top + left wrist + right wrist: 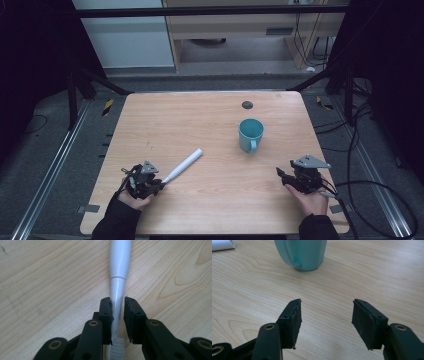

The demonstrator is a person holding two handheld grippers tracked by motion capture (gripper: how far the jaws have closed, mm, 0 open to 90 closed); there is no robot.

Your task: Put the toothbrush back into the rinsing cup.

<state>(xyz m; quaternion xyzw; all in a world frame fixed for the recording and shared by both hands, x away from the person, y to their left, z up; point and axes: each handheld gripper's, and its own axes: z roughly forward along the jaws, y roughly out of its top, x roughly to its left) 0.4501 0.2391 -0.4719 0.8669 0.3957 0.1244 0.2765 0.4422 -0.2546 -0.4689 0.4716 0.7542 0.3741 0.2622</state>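
Left gripper (pixel 117 315) down low, jaws narrowed around the thin neck of the white toothbrush (pixel 184 165) lying on the table (pixel 210 210), though firm contact looks uncertain. Slick taper could squirt out. Right gripper (pixel 325 320) spread, empty, near the teal mug (pixel 250 134).

No text, label, brand, number or sign can be read in any of the views. The white toothbrush (pixel 183 165) and the teal mug (pixel 250 134) carry no visible print, and the wooden counter (pixel 210 210) bears no lettering. The yellow-and-black striped strips (pixel 107 106) on the floor at about 10 o'clock and 2 o'clock from the counter show stripes alone, with no words.
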